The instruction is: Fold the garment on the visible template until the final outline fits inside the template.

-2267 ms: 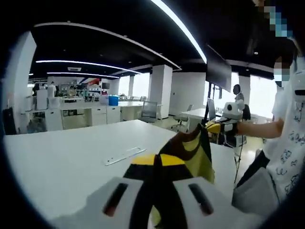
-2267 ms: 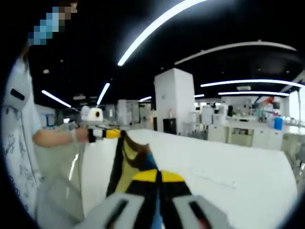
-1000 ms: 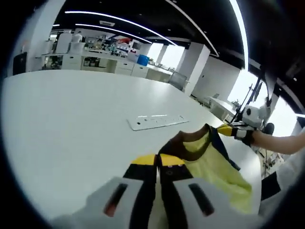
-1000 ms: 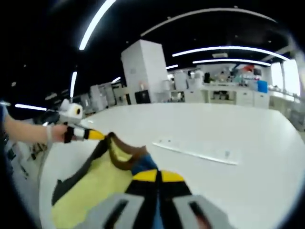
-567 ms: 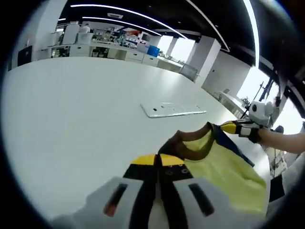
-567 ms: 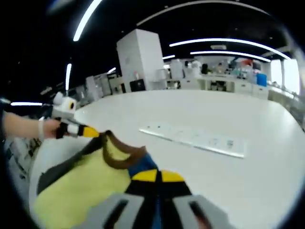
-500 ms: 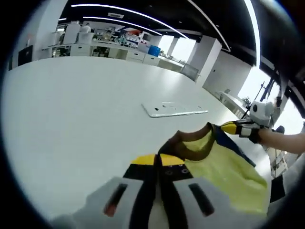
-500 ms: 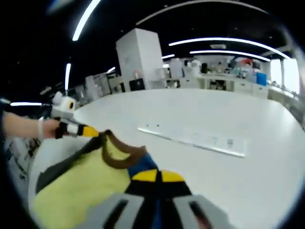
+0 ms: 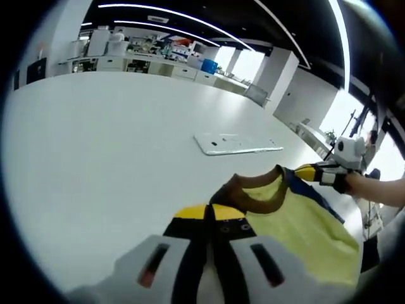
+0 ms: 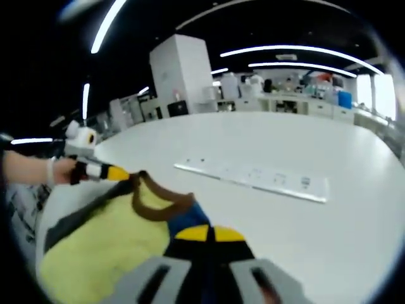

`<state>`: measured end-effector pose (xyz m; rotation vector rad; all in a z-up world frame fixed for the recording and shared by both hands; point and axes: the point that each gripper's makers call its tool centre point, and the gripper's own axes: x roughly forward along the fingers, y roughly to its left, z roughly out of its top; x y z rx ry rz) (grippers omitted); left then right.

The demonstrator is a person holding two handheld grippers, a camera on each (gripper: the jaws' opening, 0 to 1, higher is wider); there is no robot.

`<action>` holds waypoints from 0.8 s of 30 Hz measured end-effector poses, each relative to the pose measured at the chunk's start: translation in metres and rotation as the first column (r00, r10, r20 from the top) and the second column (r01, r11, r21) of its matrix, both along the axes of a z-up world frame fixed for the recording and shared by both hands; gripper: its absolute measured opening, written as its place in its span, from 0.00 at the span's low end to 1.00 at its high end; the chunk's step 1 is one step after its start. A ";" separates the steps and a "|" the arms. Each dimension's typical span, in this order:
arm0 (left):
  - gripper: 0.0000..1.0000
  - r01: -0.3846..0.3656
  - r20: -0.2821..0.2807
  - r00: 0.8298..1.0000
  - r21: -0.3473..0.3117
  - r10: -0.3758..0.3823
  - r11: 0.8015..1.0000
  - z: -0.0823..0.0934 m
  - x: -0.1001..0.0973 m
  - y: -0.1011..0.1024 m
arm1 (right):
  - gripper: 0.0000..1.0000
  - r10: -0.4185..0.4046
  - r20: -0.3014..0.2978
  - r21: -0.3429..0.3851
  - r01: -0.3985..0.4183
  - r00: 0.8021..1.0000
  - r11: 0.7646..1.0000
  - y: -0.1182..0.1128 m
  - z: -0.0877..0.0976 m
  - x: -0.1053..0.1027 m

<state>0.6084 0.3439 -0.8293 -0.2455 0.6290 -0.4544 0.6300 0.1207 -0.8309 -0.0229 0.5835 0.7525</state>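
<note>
You hold the garment (image 9: 297, 221) by its 2 shoulder corners, 1 in each tool. In the left gripper view your left gripper (image 9: 211, 218) has its yellow-tipped jaws pressed together on the dark shoulder edge right at the tips, and the brown collar (image 9: 256, 193) curves away just ahead of them to the right gripper (image 9: 311, 172), which pinches the far shoulder. In the right gripper view the same holds in mirror: the right gripper's (image 10: 205, 234) jaws are clamped on the blue shoulder patch, and the left gripper (image 10: 111, 171) grips the far corner off to the left of the collar (image 10: 155, 206).

The yellow body of the garment spreads below and behind both tools; you can't tell from here how much of it already rests on the white table (image 9: 95, 152). The pale flat strip (image 9: 237, 143) lies on the table well ahead of your left jaws, beyond the collar; in the right gripper view that strip (image 10: 253, 179) sits ahead and slightly right of your tips. It may mark the template, though its full outline isn't readable.

The step in hand looks like laying the garment out flat. To do it well, keep both pinches firm, hold the collar line taut and level between the 2 tools, and lower both hands together so the body settles without bunching. Line the shoulder edge up square with the strip before you let go.
</note>
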 end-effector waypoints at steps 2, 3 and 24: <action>0.00 0.011 0.007 1.000 0.011 -0.011 1.000 0.000 -0.001 0.000 | 0.00 0.002 -0.001 -0.002 -0.002 1.000 1.000 0.000 -0.001 0.000; 0.00 0.015 0.009 1.000 0.017 -0.015 1.000 0.001 -0.001 0.000 | 0.00 0.004 0.000 -0.004 -0.004 1.000 1.000 0.000 -0.001 -0.001; 0.92 0.104 0.078 0.991 0.043 -0.107 0.994 0.021 -0.018 -0.007 | 0.88 0.059 -0.008 -0.016 -0.059 0.998 0.998 -0.010 0.005 -0.039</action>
